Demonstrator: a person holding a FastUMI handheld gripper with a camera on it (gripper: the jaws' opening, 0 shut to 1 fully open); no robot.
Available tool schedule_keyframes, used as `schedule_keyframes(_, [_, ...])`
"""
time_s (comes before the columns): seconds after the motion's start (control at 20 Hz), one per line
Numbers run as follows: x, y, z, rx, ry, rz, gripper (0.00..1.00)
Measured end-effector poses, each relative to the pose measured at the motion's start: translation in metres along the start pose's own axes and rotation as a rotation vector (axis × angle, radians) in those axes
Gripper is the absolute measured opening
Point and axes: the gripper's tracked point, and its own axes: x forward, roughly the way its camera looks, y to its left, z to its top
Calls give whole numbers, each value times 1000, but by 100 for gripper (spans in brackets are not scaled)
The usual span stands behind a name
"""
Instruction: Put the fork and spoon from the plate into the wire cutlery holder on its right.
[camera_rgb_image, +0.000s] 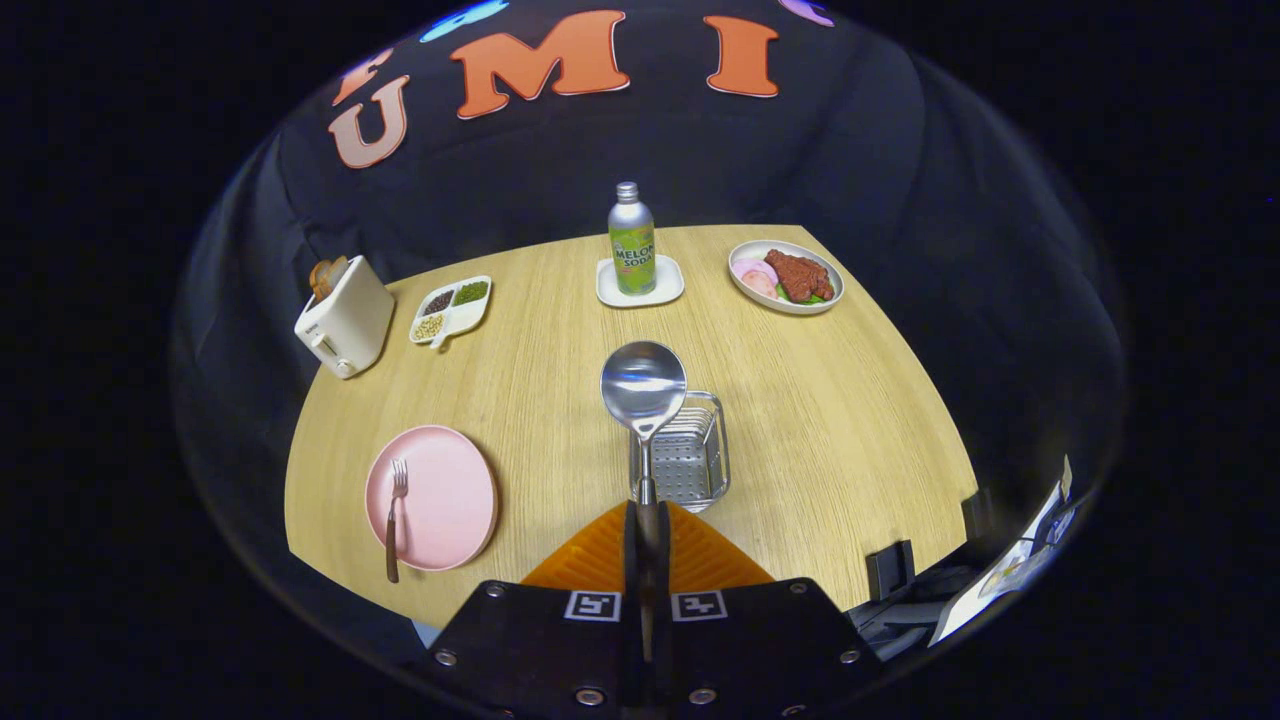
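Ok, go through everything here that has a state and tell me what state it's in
Gripper: fingers shut on spoon handle.
Spoon: held, bowl above the holder.
Fork: lying on the plate.
Pink plate: holds the fork alone.
Wire cutlery holder: upright, nothing in it.
Soda bottle: upright, capped.

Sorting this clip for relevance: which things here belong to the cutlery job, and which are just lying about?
Job: spoon, clamped in the shut gripper above the holder; fork on the pink plate.
Lying about: toaster, snack tray, soda bottle on its coaster, food plate.
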Motion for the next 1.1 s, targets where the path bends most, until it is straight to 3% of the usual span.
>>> schedule_keyframes(0.7, [36, -23, -5, -27, 83, 18, 7])
schedule_keyframes(1.1, [27, -13, 34, 67, -86, 53, 9])
